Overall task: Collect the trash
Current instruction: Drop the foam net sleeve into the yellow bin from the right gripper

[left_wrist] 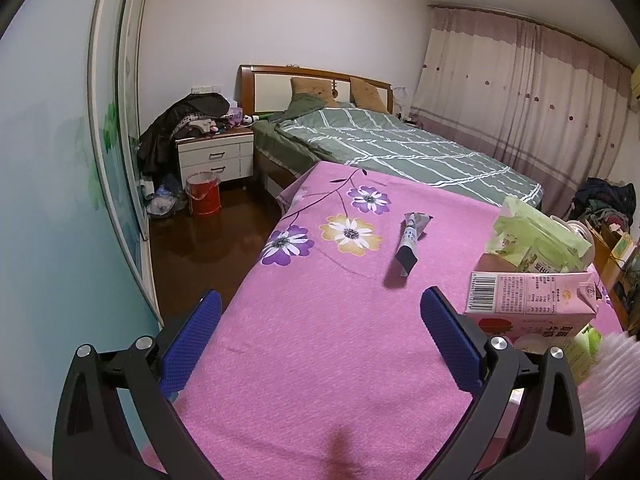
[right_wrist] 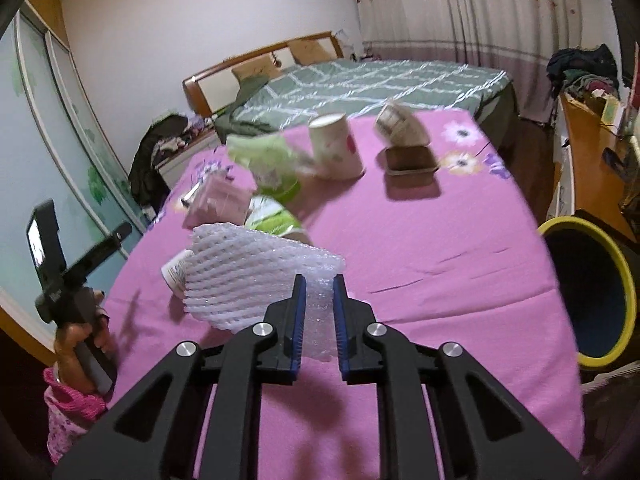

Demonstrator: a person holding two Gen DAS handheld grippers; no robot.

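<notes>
Right claw [right_wrist: 320, 280]: jaws drawn nearly together and clenched on a piece of clear bubble wrap [right_wrist: 318, 320], which is joined to or overlapped by a white foam fruit net [right_wrist: 240, 276]; the two hang together in front of the claw, above the surface. Whether they are one item cannot be told.

Just behind the net, on the pink flowered cloth [right_wrist: 440, 260] covering the tabletop, lies a small white container on its side [right_wrist: 175, 272], partly hidden. Further back: a pink milk carton [right_wrist: 218, 202], green plastic wrappers [right_wrist: 272, 168], a paper cup on its side [right_wrist: 336, 148], a brown tray [right_wrist: 410, 160] with a crumpled paper item [right_wrist: 400, 124] behind it. The far items are blurred. To the right of the tabletop, below its edge, stands a dark bin with a yellow rim [right_wrist: 624, 280], its mouth tilted toward the camera.

Left claw [left_wrist: 320, 300]: released, jaws wide apart, nothing between them, held over the pink cloth. In the right wrist view a hand [right_wrist: 80, 340] grips its handle at the left edge of the tabletop. Ahead of the left claw lies a twisted grey-and-white wrapper [left_wrist: 412, 244]; to the right, the milk carton and green wrappers, with an edge of the foam net at the frame's right.

Beyond the tabletop: a bed with green checked bedding [left_wrist: 400, 148], a white nightstand [left_wrist: 216, 160] piled with clothing, and a red bucket [left_wrist: 204, 194] on the floor.
</notes>
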